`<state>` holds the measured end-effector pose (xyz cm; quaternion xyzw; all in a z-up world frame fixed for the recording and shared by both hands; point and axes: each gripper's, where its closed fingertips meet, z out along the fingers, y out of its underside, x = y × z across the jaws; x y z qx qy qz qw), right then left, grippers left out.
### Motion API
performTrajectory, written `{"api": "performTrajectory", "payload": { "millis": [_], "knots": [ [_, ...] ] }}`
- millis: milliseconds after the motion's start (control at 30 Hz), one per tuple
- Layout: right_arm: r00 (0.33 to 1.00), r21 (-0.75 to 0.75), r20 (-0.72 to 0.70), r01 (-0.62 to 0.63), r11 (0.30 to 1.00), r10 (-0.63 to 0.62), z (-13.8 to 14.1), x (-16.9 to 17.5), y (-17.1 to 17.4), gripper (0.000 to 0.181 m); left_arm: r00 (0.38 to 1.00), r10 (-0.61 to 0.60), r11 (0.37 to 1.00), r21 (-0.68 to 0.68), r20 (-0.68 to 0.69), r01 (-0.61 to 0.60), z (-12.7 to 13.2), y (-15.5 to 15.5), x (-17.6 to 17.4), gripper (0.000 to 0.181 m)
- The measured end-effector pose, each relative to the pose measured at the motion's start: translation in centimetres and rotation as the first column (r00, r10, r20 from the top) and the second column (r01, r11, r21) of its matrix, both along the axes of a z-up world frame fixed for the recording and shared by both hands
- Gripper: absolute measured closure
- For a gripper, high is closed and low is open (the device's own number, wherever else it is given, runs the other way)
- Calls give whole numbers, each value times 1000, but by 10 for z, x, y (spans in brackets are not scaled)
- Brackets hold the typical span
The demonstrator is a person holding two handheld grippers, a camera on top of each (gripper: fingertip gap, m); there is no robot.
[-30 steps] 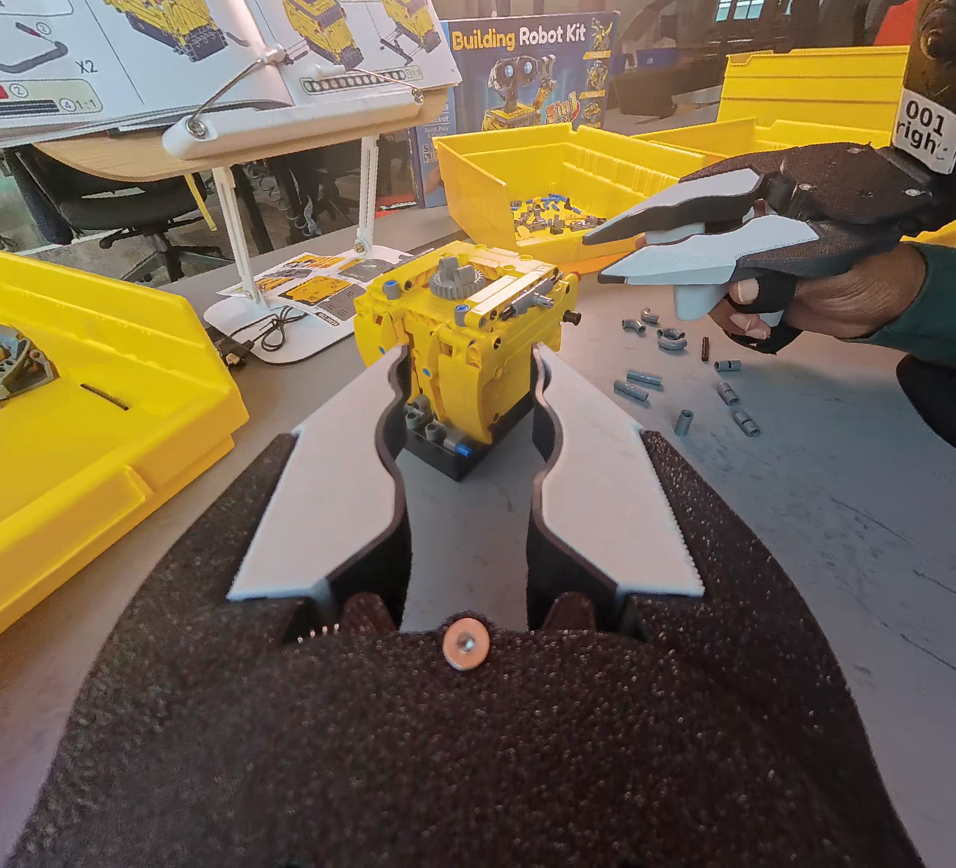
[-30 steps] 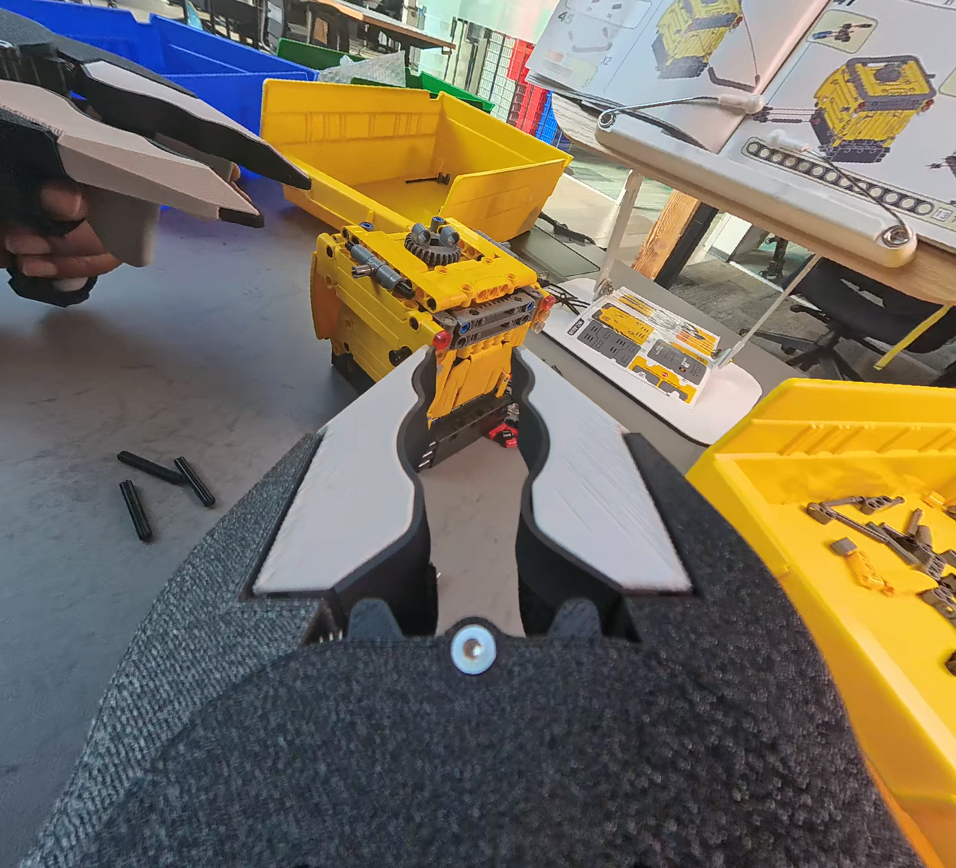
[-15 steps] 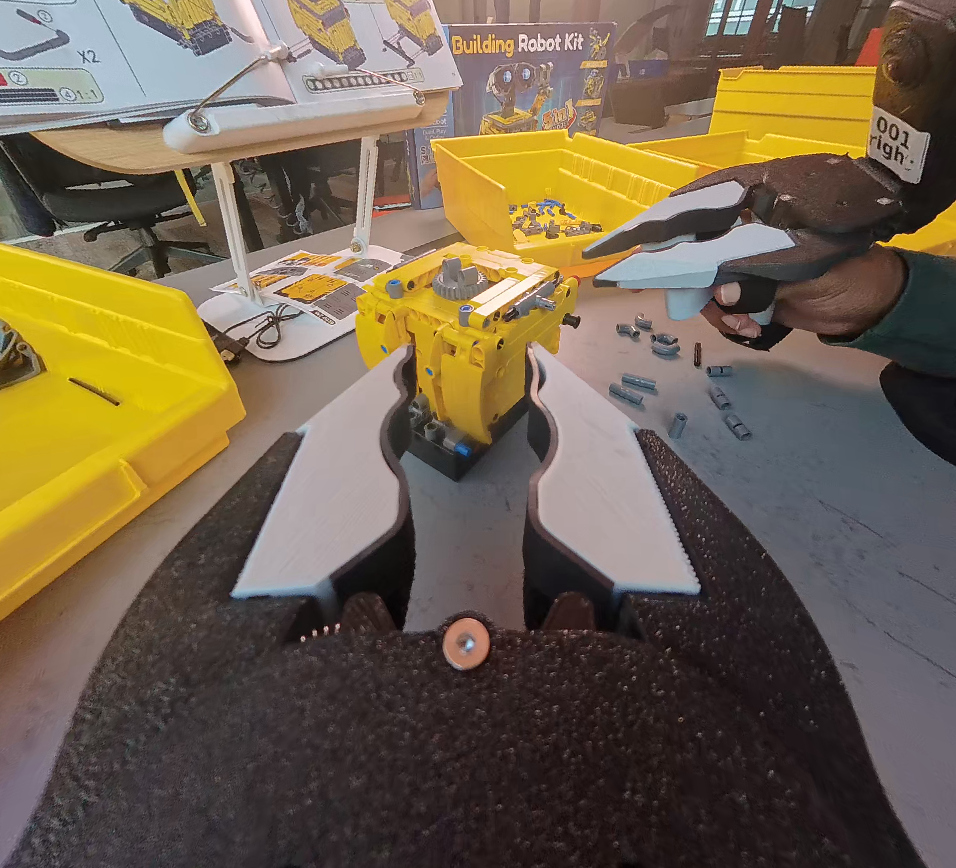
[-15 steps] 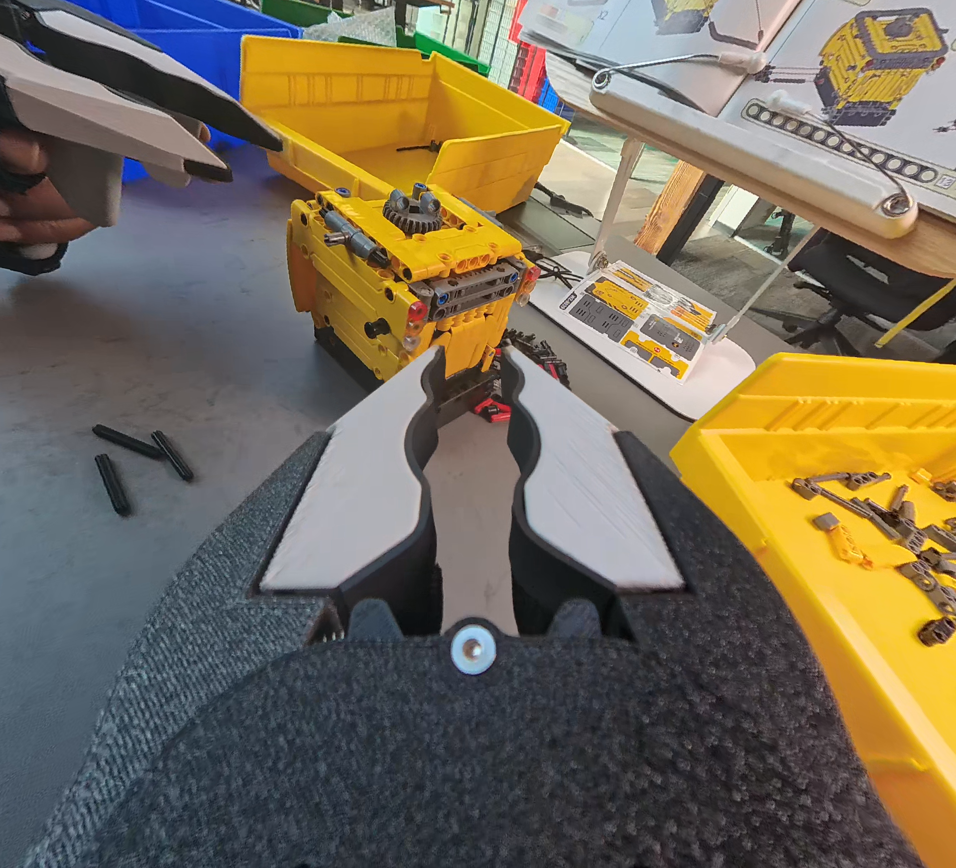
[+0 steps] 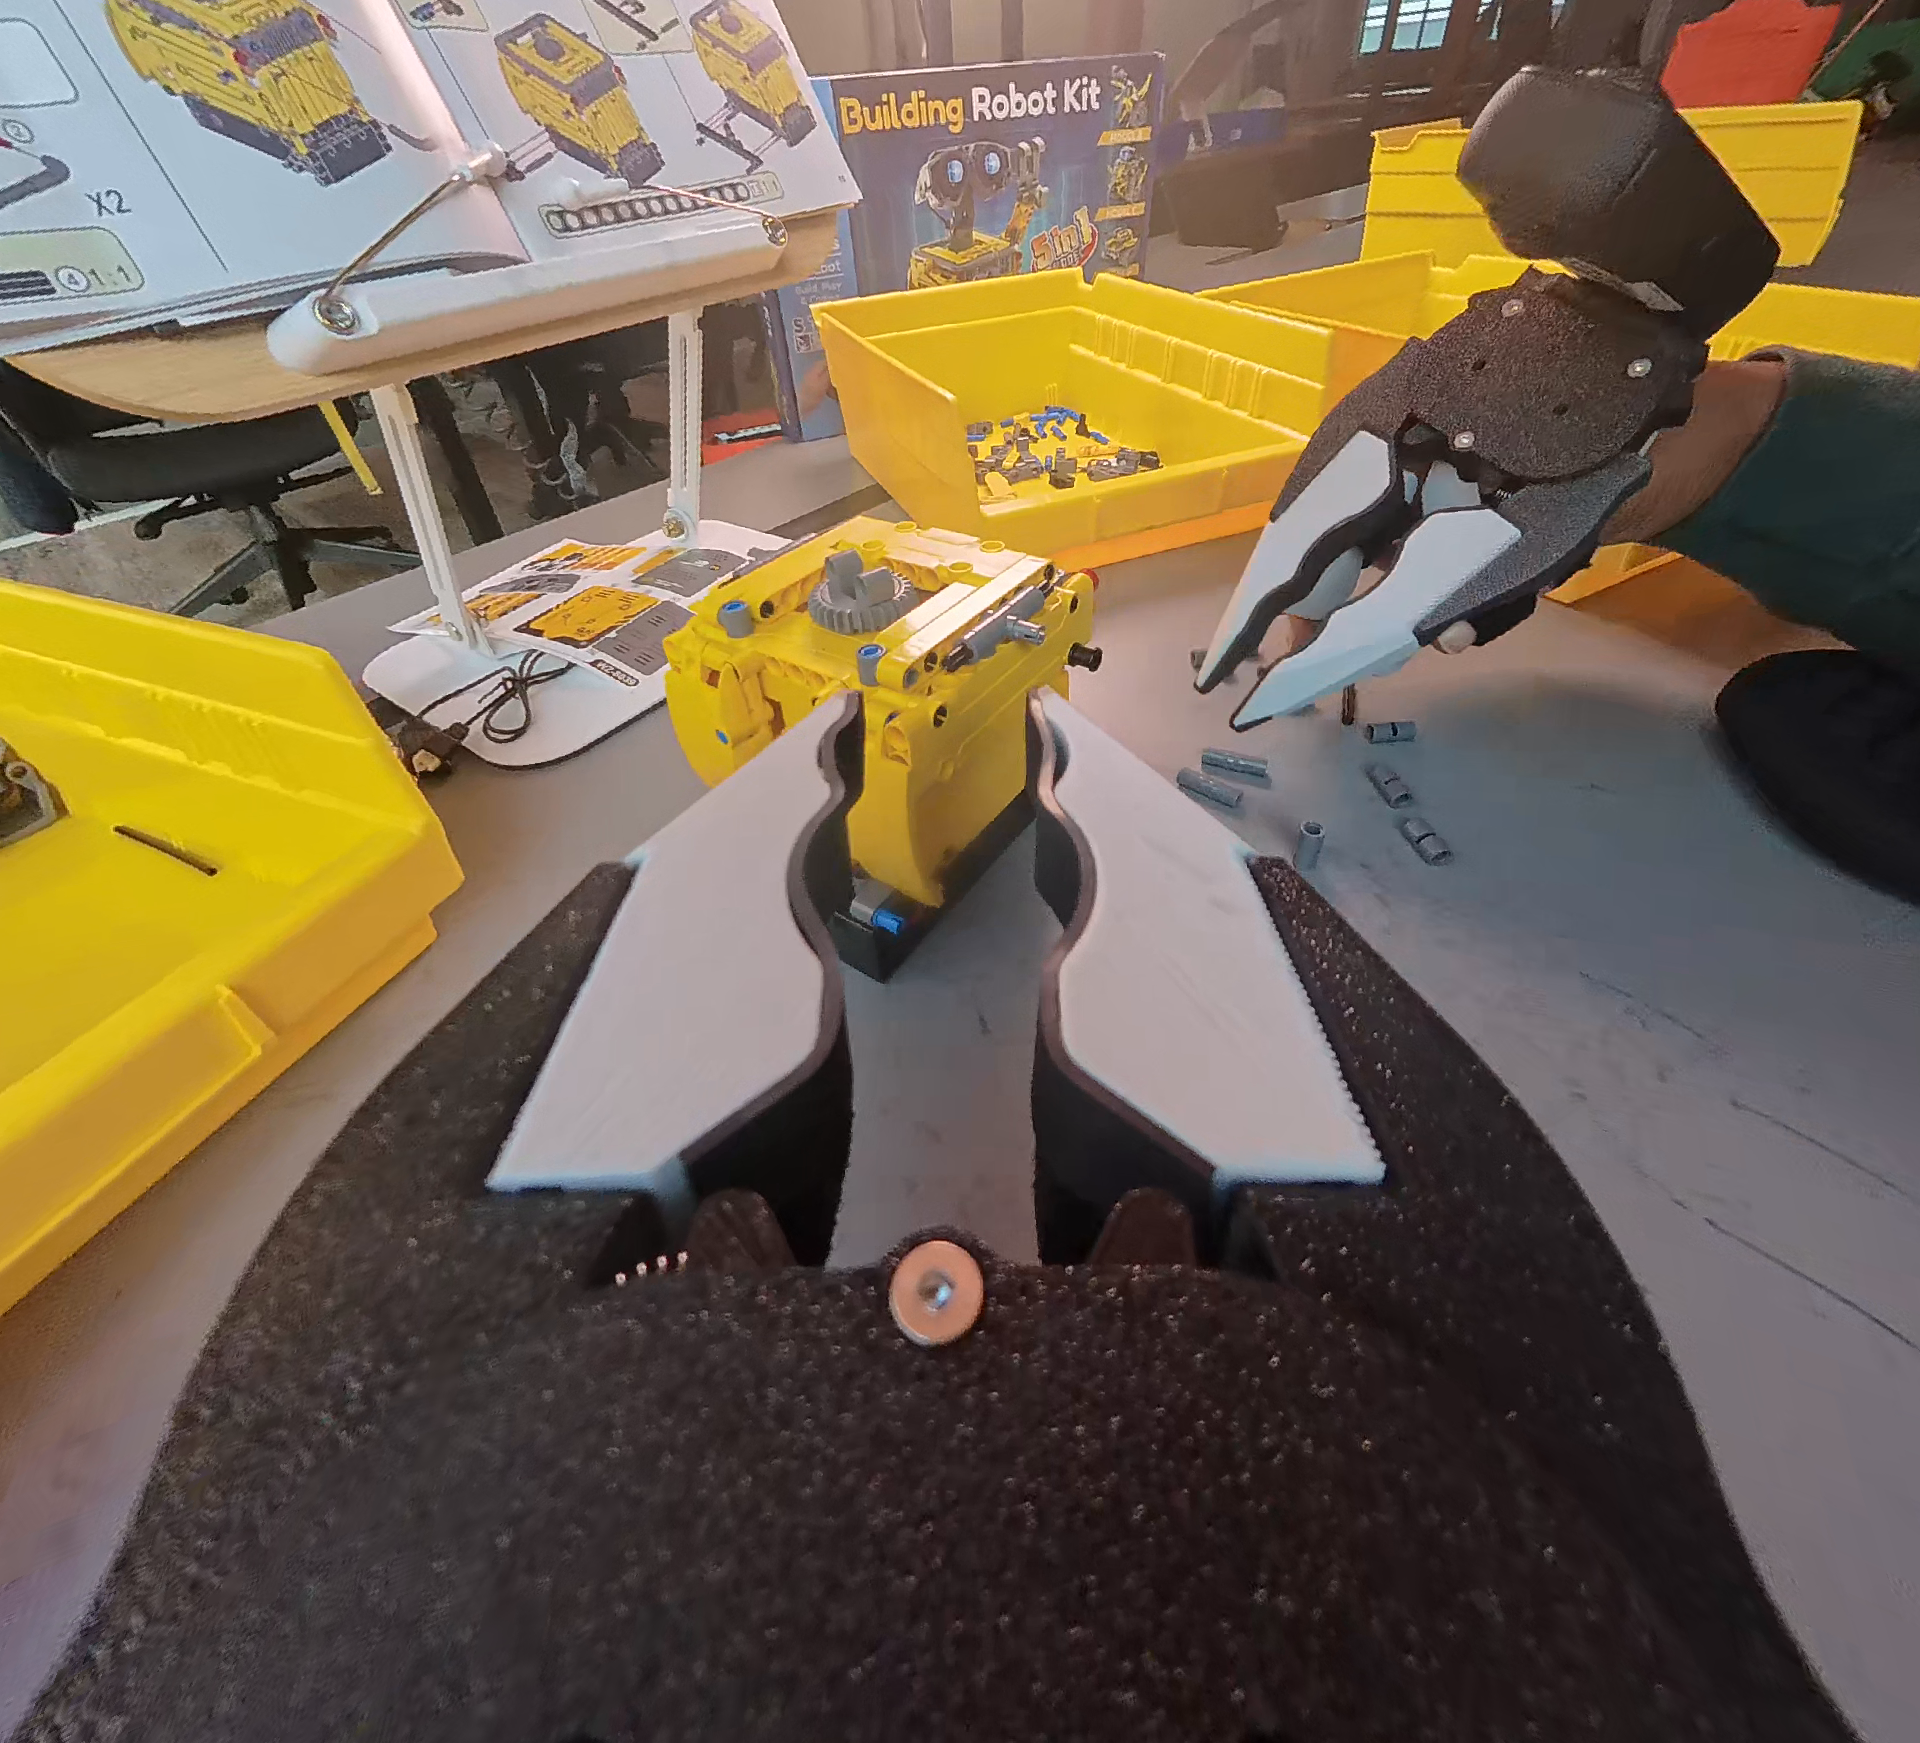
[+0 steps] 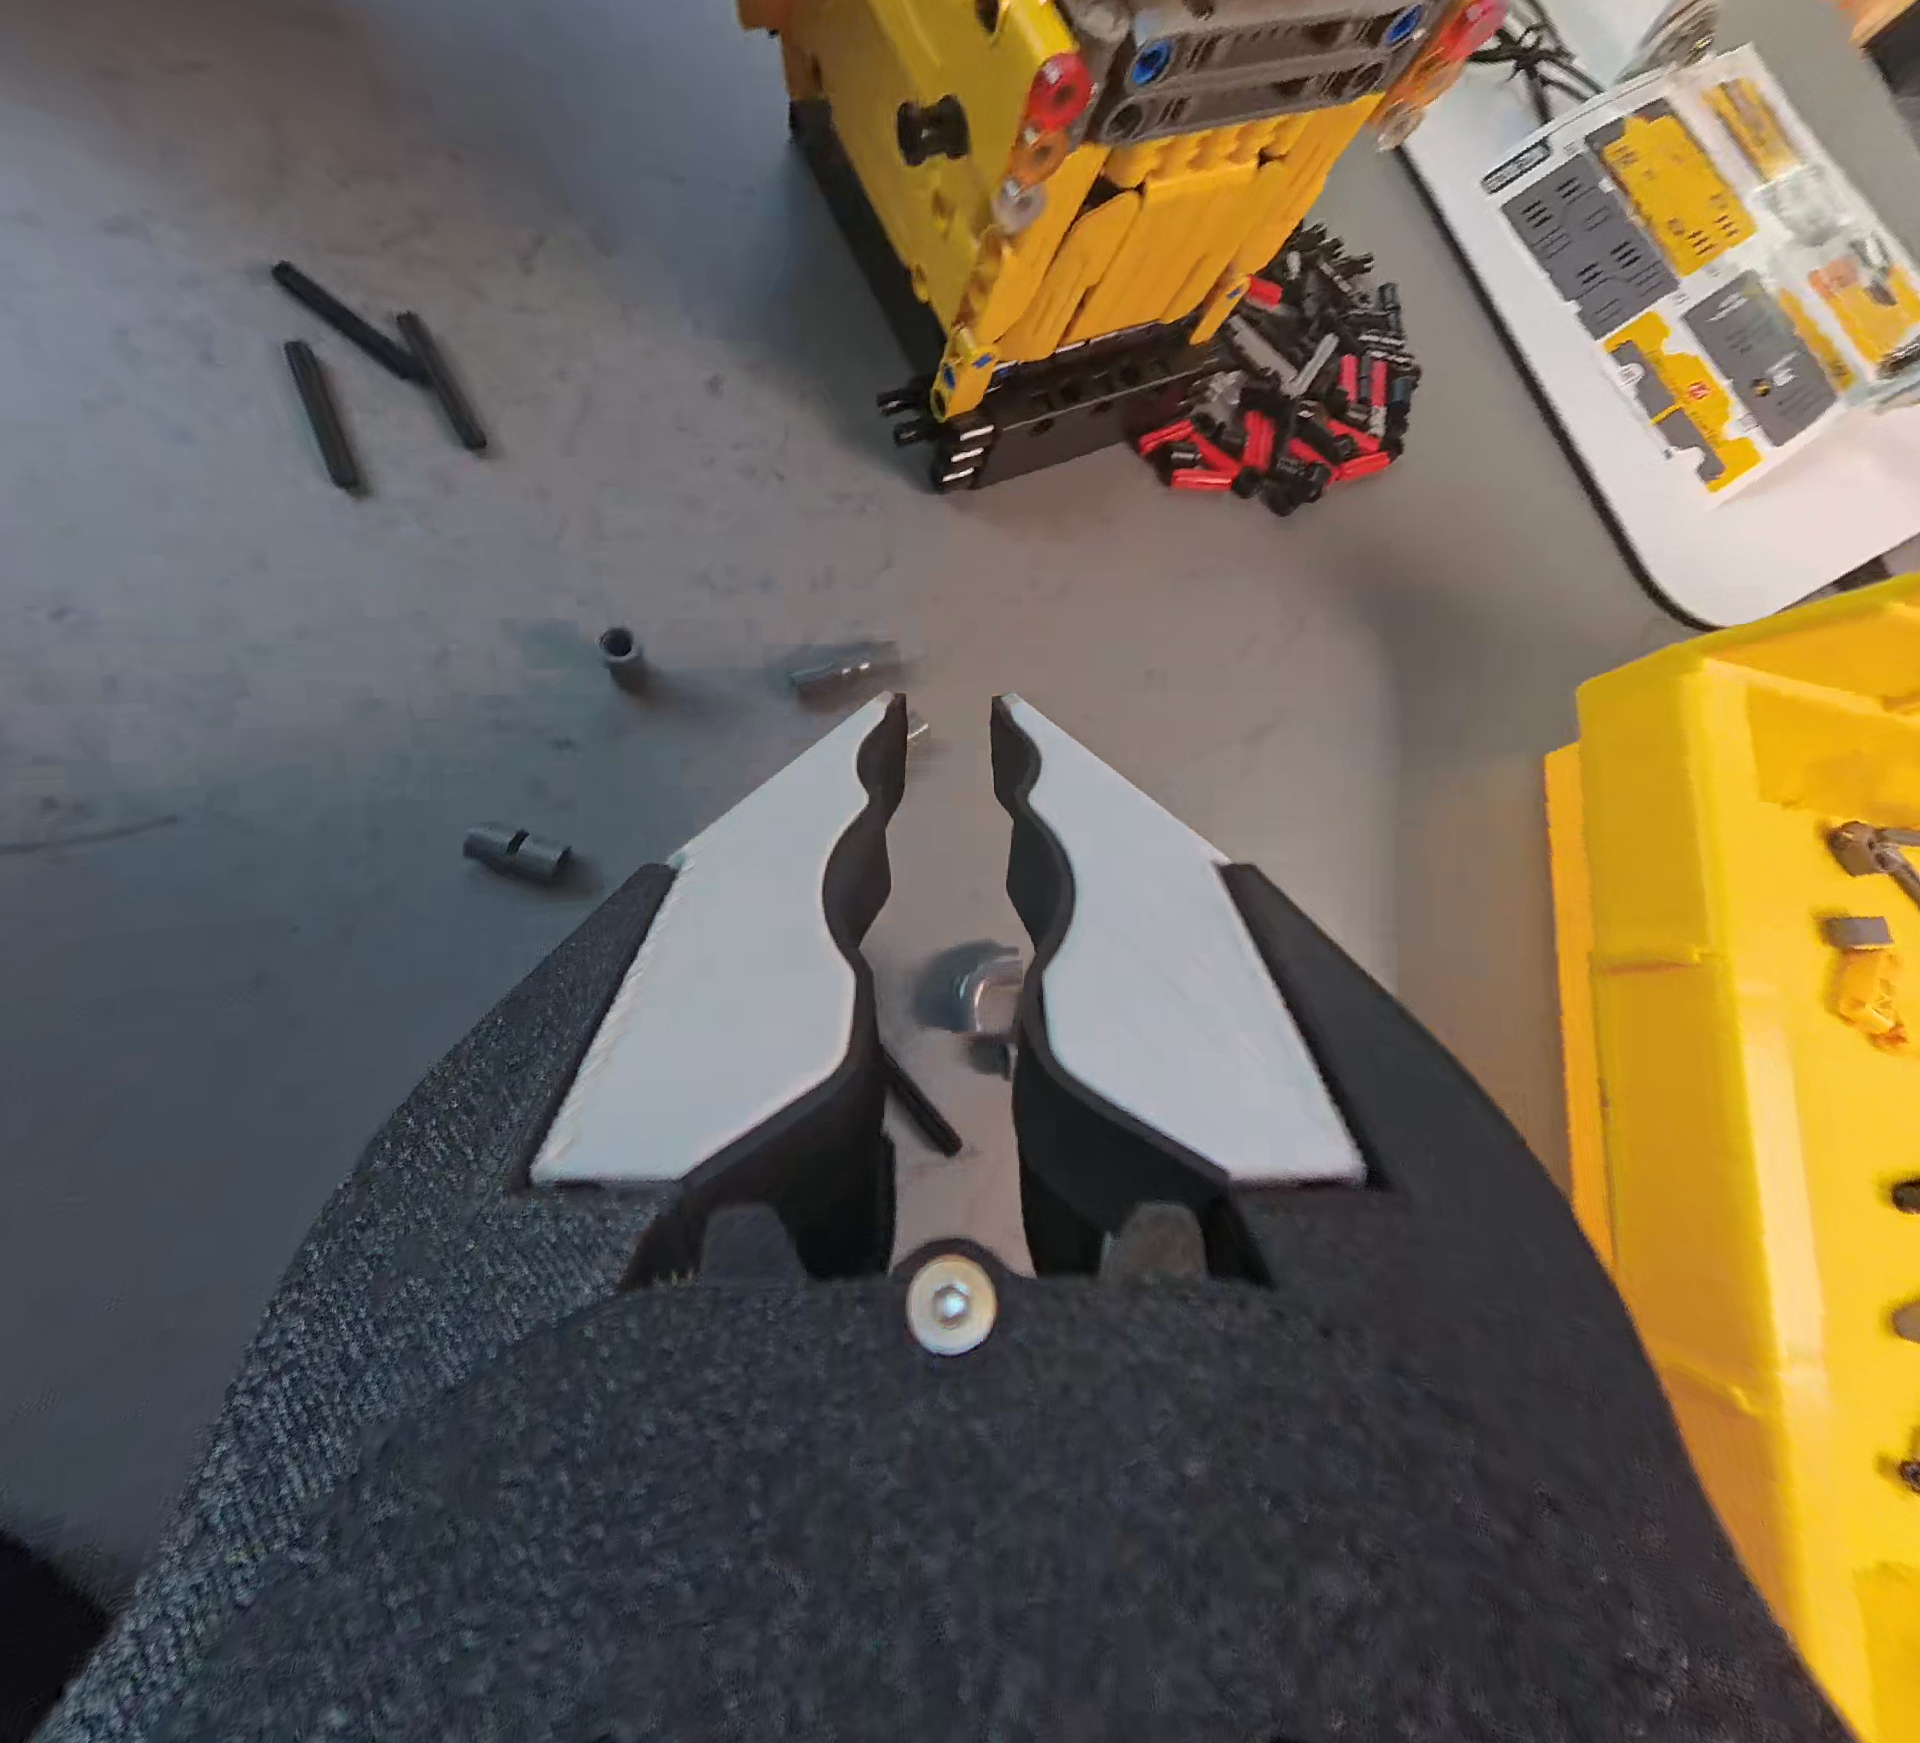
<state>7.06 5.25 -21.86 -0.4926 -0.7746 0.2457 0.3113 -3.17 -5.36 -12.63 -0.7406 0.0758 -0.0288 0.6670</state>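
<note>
Grip on the yellow brick model by the left gripper: fingers closed to its width, pressed on both sides of its near corner, model upright mid-table on the grey table. Right gripper narrowly parted, empty, tips tilted down just above the table to the model's right. Nearest: a small grey connector just beyond the left tip, more scattered near.

Grey table. On my left, a yellow bin. Behind it stands a white book stand holding an open instruction booklet. A sticker sheet and a black cable lie on the stand's base. Far side: blue kit box, upright behind a second yellow bin that holds small parts. Office chair beyond the table.
</note>
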Motion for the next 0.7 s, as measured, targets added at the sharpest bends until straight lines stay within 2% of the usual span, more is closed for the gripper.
{"api": "performTrajectory", "payload": {
  "millis": [200,367,533,633,700],
  "knots": [
    [992,-67,126,14,998,-5,-16,10,-7,166,1000,-3,1000,-19,-9,3,-6,1,1,154],
    [987,-75,154,45,996,-33,-23,10,-7,175,1000,-20,999,-39,-12,20,-11,2,6,155],
    [989,-66,146,36,997,-26,-22,10,-6,175,1000,-27,999,-47,-14,27,-12,2,7,155],
    [999,-50,33,9,999,-7,2,2,-9,175,999,-40,997,-66,-9,40,-15,3,9,155],
    [988,-88,-104,-122,989,112,33,-4,-37,175,999,-50,996,-76,-13,49,-18,4,10,155]
  ]
}}
